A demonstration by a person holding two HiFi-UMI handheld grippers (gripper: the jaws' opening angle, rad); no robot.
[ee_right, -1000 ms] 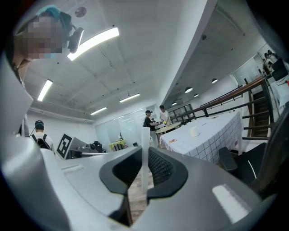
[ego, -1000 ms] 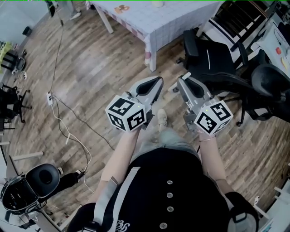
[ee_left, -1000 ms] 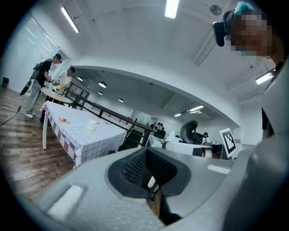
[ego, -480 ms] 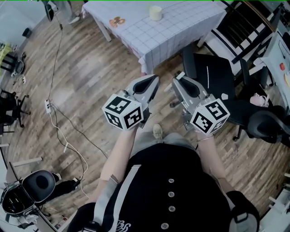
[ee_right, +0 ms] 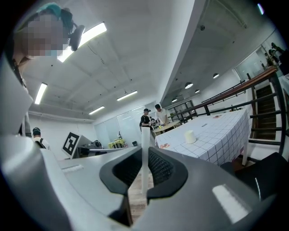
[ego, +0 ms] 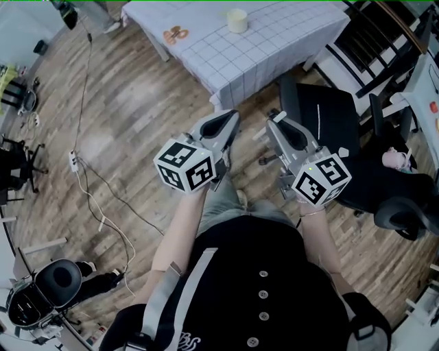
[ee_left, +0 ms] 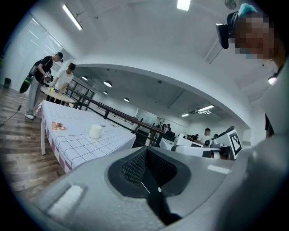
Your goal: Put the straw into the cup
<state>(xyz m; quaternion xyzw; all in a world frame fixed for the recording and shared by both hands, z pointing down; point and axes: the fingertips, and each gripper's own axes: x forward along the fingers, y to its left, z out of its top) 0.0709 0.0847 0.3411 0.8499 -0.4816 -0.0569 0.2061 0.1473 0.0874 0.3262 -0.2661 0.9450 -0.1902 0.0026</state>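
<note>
Holds both forearms out ahead of the torso, wrists side by side and apart. Points the left tool and the right tool forward, close to level, toward the counter. Stands short of that counter on a wood floor, with a black chair just off the right tool's side.

Pinches the straw between the right tool's pads, jaws closed on its middle stretch. Carries it upright: long axis vertical, crosswise to the line of the jaws, top end rising above the pads, lower end hanging below them. Presses the left tool's pads together on nothing, with only a dark seam at the meeting line.

Leaves the cup upright on the counter's checked cloth, well apart from both tools and from the straw, toward the far side, with a flat orange-patterned item to its left.

Shows the whole layout from the head view alone: both marker cubes, the bare forearms, the cables trailing over the floor. Gives almost nothing of the straw there, just a small white bit at the right tool's tip. Reveals the grip only in the right gripper view, straw full across the gap and cup small in the distance to the right. Confirms the closed, empty left jaws only in the left gripper view. Catches people standing beyond the counter in both gripper views.
</note>
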